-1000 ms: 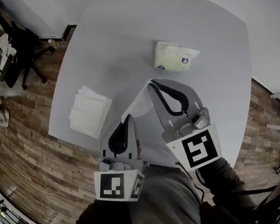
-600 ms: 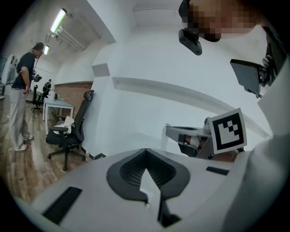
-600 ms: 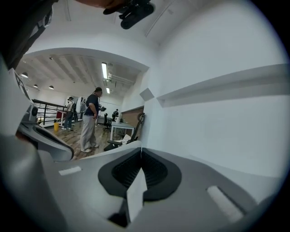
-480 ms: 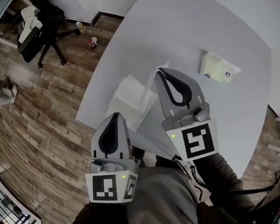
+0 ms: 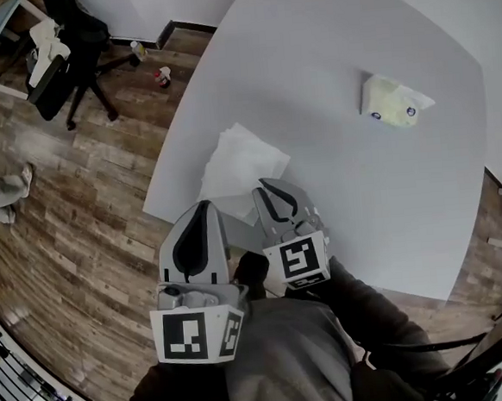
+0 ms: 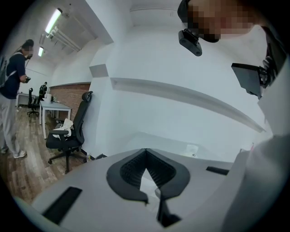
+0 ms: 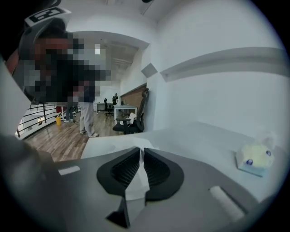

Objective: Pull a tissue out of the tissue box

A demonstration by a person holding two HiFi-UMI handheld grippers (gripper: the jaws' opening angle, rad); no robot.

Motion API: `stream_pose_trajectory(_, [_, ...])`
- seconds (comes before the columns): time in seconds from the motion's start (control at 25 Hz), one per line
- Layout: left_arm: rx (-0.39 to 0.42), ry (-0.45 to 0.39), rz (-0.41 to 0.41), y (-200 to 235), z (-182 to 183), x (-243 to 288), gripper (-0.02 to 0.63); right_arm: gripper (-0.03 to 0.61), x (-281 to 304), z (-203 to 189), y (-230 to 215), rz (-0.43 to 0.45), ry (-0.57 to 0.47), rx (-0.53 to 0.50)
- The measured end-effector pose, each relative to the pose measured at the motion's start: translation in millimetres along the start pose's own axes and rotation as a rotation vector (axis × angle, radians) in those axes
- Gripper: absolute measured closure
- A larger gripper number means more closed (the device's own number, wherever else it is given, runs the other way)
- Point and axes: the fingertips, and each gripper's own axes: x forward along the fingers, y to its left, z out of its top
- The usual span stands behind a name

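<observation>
The thin white paper tissue [image 7: 136, 183] hangs between the jaws of the right gripper [image 7: 140, 149]; these have just been opening and stand a little apart, not pressing it. I judge the step is to lay it on the flat pile of white tissues [image 5: 241, 157] near the edge of the grey table [image 5: 326, 51]; better to open wider first, then draw back slowly, so the sheet does not drag. The left gripper [image 6: 146, 150] is closed at its tips; I cannot identify the white patch behind them. The pale yellow soft tissue box [image 5: 392, 104], one white sheet standing out of it, lies well apart, at the far side.
</observation>
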Motion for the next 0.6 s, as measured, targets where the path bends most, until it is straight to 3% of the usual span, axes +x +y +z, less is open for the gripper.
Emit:
stream_pose_trajectory(0.16, [0.022, 0.007, -0.040, -3.5, -3.1, -2.9, 0.612, 0.499, -0.3, -37.7, 15.6, 0.028, 0.081, 0.033])
stream_pose_trajectory(0.36, [0.032, -0.003, -0.080, -10.8, -5.1, -6.1, 0.612, 0.446, -23.7, -40.8, 34.5, 0.059, 0.085, 0.044])
stream_pose_trajectory(0.6, [0.068, -0.034, -0.175, -58.6, -8.8, -16.7, 0.612, 0.440, -94.6, -29.7, 31.8, 0.006, 0.001, 0.124])
